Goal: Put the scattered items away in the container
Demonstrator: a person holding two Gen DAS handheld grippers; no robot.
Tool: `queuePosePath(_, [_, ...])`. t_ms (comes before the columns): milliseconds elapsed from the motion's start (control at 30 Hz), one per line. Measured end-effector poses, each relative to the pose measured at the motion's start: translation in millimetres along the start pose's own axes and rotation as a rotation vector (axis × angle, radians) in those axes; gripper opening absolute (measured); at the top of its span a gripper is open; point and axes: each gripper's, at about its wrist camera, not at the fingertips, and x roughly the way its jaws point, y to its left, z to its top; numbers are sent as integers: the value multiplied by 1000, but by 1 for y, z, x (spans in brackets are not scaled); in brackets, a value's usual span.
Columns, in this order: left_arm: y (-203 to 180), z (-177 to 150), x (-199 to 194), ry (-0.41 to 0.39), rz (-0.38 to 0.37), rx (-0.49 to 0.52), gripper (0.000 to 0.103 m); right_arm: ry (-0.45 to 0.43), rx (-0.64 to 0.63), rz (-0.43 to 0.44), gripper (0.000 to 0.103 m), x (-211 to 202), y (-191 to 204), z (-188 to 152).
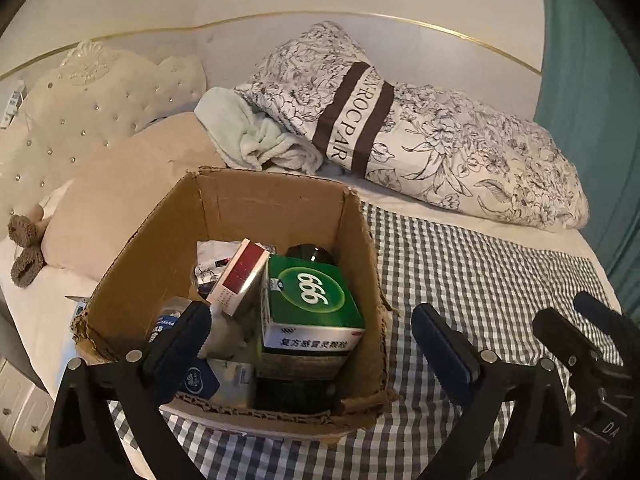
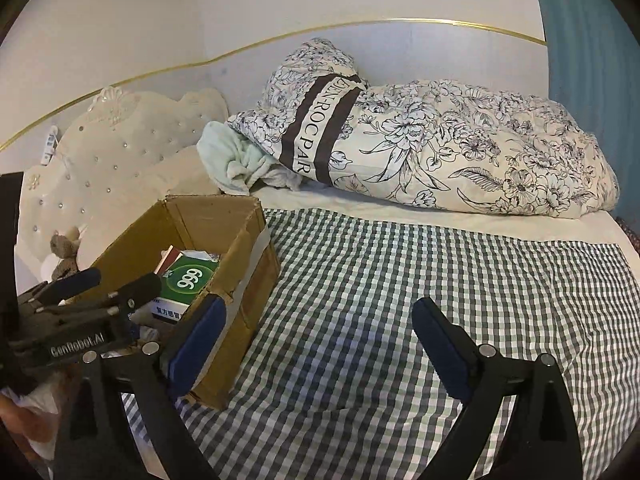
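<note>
Both my grippers stand wide and empty: the left gripper [image 1: 312, 332] spread over the cardboard box [image 1: 280, 200] on the checked blanket [image 2: 400, 300], the right gripper [image 2: 316, 328] above bare blanket beside it. The green 666 carton [image 1: 312, 300] lies flat, label up, long side running away from me; beneath it, half-hidden clutter I can't identify.

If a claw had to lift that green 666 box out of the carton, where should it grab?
Probably from above, across the green box's two long sides near its raised top end. It leans tilted, top face exposed, with the red-and-white pack crowding its left side.
</note>
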Motion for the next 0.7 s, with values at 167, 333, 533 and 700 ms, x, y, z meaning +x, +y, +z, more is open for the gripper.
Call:
queuePosePath(167, [-7, -7, -5, 5, 4, 32, 103, 6, 11, -34, 96, -5, -4, -2])
queuePosePath(333, [-5, -5, -15, -11, -4, 24, 103, 16, 39, -39, 96, -8, -8, -5])
queuePosePath(533, [-4, -5, -21, -15, -13, 15, 103, 22, 42, -73, 96, -9, -14, -7])
queuePosePath(700, [-3, -7, -19, -8, -11, 5, 103, 36, 42, -75, 96, -6, -15, -9])
